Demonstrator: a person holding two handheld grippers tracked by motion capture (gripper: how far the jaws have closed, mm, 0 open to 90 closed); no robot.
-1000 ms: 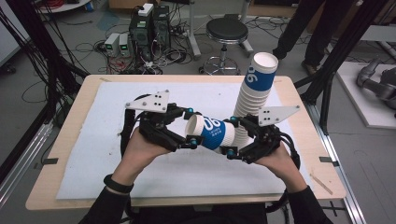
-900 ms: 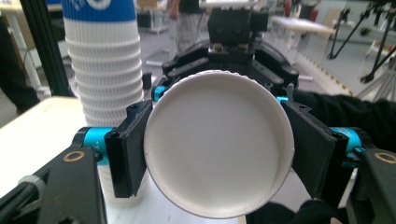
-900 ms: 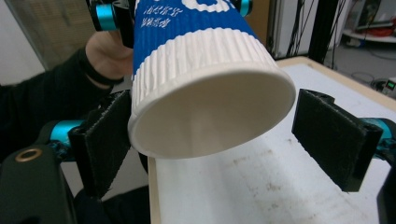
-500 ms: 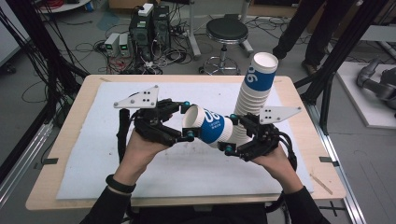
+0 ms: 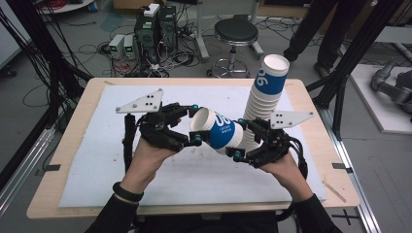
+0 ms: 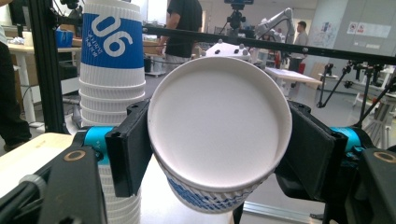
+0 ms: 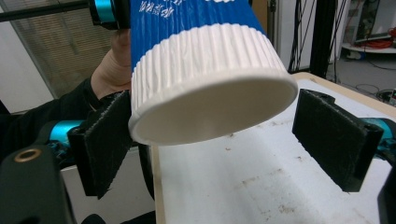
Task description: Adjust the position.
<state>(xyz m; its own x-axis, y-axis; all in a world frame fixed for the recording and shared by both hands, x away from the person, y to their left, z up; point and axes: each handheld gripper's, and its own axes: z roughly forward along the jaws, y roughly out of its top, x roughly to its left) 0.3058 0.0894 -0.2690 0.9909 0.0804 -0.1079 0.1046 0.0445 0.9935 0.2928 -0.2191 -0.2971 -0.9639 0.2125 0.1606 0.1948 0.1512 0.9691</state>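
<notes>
A blue-and-white ribbed paper cup (image 5: 221,130) lies on its side in the air between my two grippers. My left gripper (image 5: 196,124) is shut on its rim end; in the left gripper view both jaws press the sides of the cup (image 6: 219,135) and its open mouth faces the camera. My right gripper (image 5: 239,139) stands open around the cup's base. In the right gripper view the base (image 7: 205,70) hangs between the jaws, close to the left one, with a wide gap to the right one. A tall stack of the same cups (image 5: 265,97) stands behind.
A white mat (image 5: 194,179) covers the wooden table (image 5: 73,194). The cup stack (image 6: 112,70) rises just behind my right gripper. A stool (image 5: 236,34), cables and electronics boxes (image 5: 145,34) sit on the floor beyond the table, and a person's legs (image 5: 316,29) stand at the far right.
My left gripper has lifted and turned a little, raising the cup's mouth end slightly. The right gripper has barely moved.
</notes>
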